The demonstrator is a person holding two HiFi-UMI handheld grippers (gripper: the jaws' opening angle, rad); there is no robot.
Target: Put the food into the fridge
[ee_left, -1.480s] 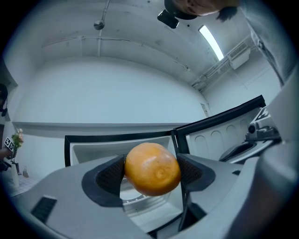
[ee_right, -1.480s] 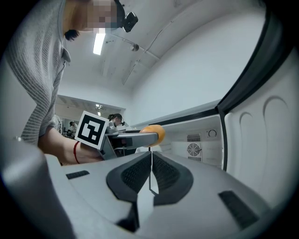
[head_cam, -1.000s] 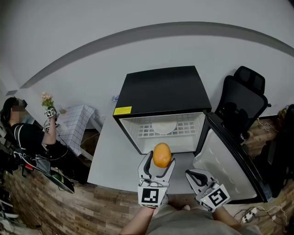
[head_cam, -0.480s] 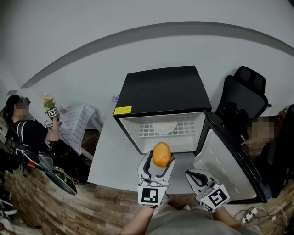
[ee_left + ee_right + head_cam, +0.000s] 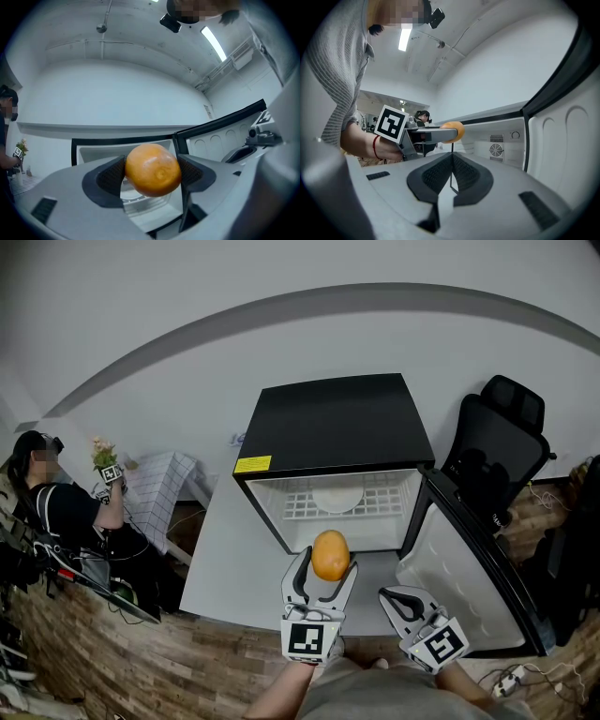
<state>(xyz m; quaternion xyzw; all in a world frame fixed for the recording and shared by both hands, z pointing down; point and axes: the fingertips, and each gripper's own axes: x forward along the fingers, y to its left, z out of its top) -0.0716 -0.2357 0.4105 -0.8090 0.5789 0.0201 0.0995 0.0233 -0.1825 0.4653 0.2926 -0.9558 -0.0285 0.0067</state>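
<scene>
Head view | white table (image 5: 230,554), wood floor (image 5: 141,667) | left gripper (image 5: 322,570) jaws clamp orange (image 5: 330,555) | right gripper (image 5: 405,602) jaws together

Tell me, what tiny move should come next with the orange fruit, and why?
Probably ease the left hand-held gripper forward into the fridge. It is shut on the orange fruit just outside the opening, the door stands wide open, and the space under the wire shelf looks bare.

Yellow label (image 5: 250,465) on the fridge (image 5: 333,423) — print too small to read.
</scene>
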